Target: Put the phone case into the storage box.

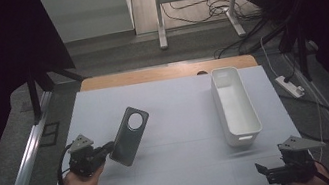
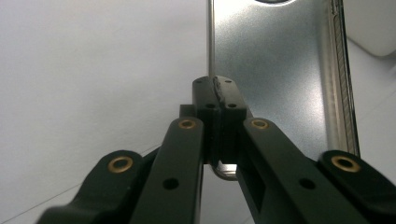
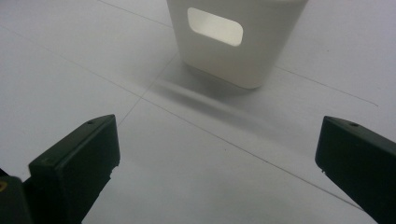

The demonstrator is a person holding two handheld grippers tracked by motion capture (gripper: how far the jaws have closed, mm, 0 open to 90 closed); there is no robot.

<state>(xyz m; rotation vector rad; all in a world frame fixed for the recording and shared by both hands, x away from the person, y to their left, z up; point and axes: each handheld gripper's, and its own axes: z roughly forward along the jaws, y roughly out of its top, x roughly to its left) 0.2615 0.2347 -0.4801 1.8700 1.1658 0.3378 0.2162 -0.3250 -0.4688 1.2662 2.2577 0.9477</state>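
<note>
A grey phone case point(image 1: 129, 136) with a round camera hole hangs tilted above the white table sheet point(image 1: 177, 120), left of centre. My left gripper point(image 1: 109, 147) is shut on its lower edge; in the left gripper view the case point(image 2: 275, 79) stands upright past the closed jaws, and my left gripper point(image 2: 218, 95) pinches its edge. My right gripper point(image 1: 265, 171) rests near the table's front right corner, open with nothing between its jaws. In the right gripper view my right gripper point(image 3: 217, 158) faces the end of a white bin point(image 3: 233, 37).
A long white bin point(image 1: 235, 106) stands lengthwise at the right of the sheet, with a handle slot point(image 3: 215, 26) in its near end. A power strip point(image 1: 289, 86) and cables lie off the table's right edge. A desk frame point(image 1: 198, 0) stands beyond.
</note>
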